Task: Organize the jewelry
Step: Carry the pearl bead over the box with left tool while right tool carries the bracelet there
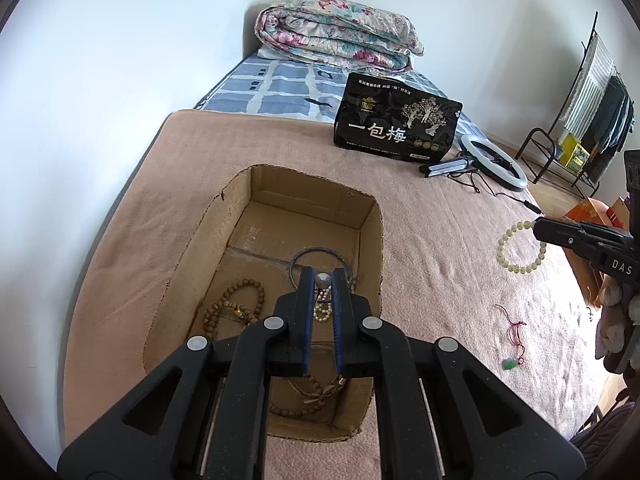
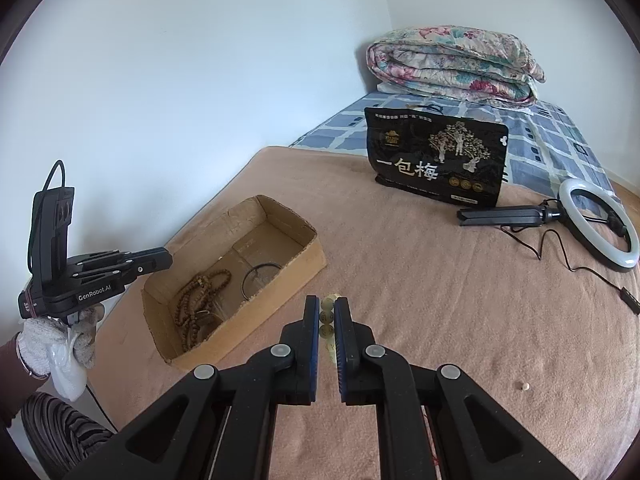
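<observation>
An open cardboard box (image 1: 218,240) lies on the tan blanket and also shows in the right wrist view (image 2: 308,256). Inside are brown wooden bead strands (image 1: 240,300), a thin metal bangle (image 1: 320,256) and a white pearl piece. My left gripper (image 1: 323,280) hovers over the box, shut on the pearl necklace (image 1: 323,304), which dangles between the pads. My right gripper (image 2: 327,314) is shut on a pale yellow-green bead bracelet (image 1: 520,246) and holds it above the blanket to the right of the box. A red cord with a green pendant (image 1: 514,344) lies on the blanket.
A black snack bag (image 1: 396,120) stands behind the box. A ring light with stand and cable (image 1: 492,162) lies to its right. A folded floral quilt (image 1: 340,32) sits at the far end. A clothes rack (image 1: 580,112) stands past the right edge.
</observation>
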Motion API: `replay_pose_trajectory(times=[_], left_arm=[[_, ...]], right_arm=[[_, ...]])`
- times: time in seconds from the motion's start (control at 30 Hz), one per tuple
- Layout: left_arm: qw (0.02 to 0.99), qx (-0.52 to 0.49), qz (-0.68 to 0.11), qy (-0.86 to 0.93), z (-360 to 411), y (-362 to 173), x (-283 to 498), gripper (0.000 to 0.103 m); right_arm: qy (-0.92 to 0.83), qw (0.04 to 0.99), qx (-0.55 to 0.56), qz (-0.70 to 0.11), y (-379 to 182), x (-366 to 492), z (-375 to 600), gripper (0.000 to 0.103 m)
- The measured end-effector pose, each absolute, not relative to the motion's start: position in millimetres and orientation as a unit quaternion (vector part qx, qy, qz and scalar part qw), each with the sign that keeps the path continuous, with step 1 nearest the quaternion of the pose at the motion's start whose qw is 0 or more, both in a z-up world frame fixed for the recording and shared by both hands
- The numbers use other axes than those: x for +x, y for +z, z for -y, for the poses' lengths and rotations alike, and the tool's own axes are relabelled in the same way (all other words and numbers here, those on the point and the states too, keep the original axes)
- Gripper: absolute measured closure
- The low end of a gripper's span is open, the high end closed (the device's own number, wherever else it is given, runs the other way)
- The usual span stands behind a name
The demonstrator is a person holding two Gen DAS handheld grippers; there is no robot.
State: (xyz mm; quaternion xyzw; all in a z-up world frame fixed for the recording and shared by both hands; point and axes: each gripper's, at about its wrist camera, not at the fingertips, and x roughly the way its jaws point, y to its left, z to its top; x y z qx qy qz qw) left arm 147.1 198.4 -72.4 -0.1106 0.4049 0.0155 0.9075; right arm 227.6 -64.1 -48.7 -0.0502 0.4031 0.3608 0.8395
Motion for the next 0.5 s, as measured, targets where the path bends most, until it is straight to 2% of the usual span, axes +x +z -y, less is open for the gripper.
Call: replay_pose_trajectory(times=[0.5], left_arm=[[0.907, -0.121, -0.401, 0.036, -232.9, -81.5, 154.2, 0.097]], right_arm=[[0.385, 0.829, -0.055, -0.402, -50.5, 250.5, -12.6, 0.098]])
